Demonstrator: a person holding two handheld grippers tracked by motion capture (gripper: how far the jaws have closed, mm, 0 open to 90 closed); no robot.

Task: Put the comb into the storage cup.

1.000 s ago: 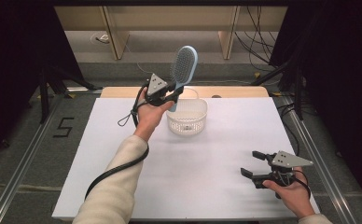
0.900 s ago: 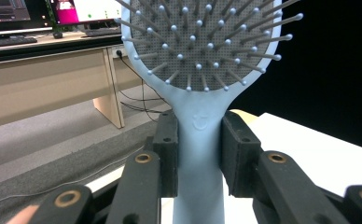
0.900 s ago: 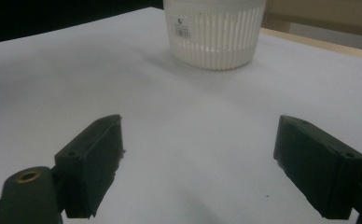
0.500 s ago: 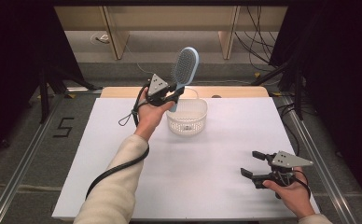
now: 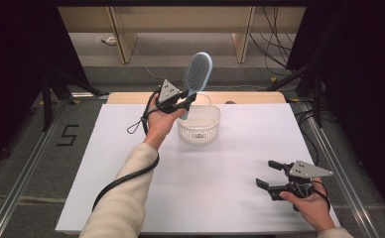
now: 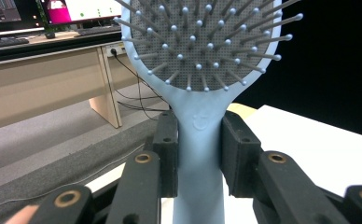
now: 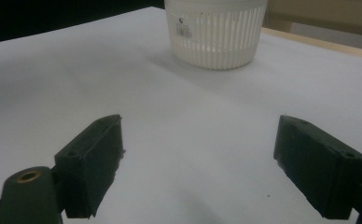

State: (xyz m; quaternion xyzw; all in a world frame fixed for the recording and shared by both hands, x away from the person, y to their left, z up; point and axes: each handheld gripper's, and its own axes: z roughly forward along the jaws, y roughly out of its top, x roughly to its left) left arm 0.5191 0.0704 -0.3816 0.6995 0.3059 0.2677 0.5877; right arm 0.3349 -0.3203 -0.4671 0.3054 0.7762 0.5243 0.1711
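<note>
Work in hand: the left hand-held gripper (image 5: pixel 186 100) is holding a pale blue paddle hairbrush (image 5: pixel 196 74) up in the upper middle of the high view, over the back rim of a white slotted basket (image 5: pixel 199 124) standing on the table (image 5: pixel 106 163).

Key relation: the basket is lying directly below and slightly toward the bottom of the frame from the brush's handle end; the handle tip is appearing to hang at or just inside the basket's far rim, though contact cannot be told.

Long axis: the brush is standing nearly upright, head at top and tilting a little to the right of the frame, handle pointing down toward the basket.

Left grip: in the left gripper view the two black jaws are clamping the neck of the hairbrush (image 6: pixel 200 130) from both sides, just under the bristled head, pads pressing on it.

Nearer hand: the left one, by far; the right hand-held gripper (image 5: pixel 268 174) is sitting well apart at the lower right of the high view.

Right grip: its jaws are standing wide apart with nothing between them, and in the right gripper view they are pointing across bare table toward the basket (image 7: pixel 215 32).

Left arm pose: the sleeved forearm is reaching up from the bottom edge, wrist cocked back, palm toward the camera.

Right arm pose: the hand is resting low at the table's near edge.

Judgement: lowering the brush handle-first would likely be dropping it into the basket.
</note>
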